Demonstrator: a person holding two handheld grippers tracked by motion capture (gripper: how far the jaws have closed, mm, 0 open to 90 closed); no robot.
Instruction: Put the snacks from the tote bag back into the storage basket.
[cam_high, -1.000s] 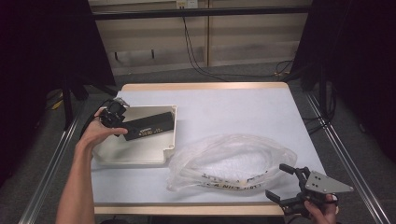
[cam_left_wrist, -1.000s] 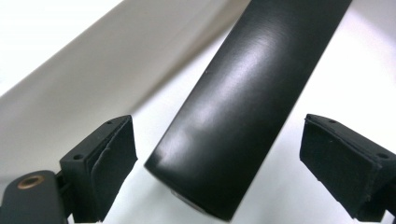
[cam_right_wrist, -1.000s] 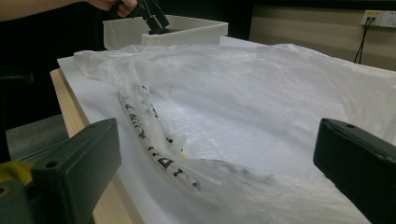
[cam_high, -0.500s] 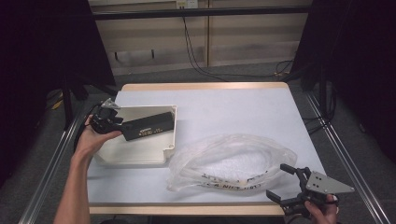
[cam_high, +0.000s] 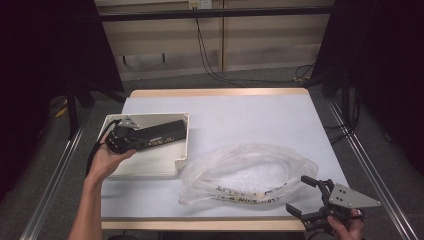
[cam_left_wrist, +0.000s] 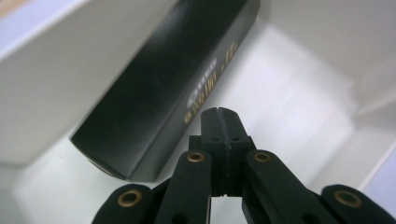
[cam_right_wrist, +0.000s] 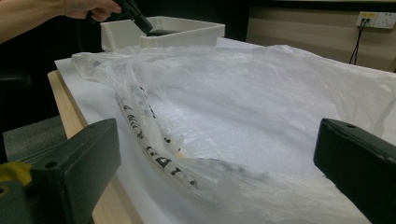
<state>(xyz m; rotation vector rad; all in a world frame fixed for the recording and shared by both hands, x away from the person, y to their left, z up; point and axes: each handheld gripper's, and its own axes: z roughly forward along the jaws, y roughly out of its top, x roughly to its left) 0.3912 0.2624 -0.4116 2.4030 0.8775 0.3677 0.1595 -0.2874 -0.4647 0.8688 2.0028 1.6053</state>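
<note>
Resting inside the white box (cam_high: 150, 165): black carton (cam_left_wrist: 159, 88), not yet gripped; left gripper (cam_left_wrist: 219, 122) just closing on nothing beside it; right gripper (cam_high: 312, 199) waiting agape near the plastic bag (cam_high: 250, 172).

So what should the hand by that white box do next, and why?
Probably open the left gripper and set its jaws around the black box. Its jaws have just been closing and now meet on nothing, while the box lies beside them in the white tray.

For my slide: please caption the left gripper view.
Shut left gripper beside a black box inside the white tray.
</note>
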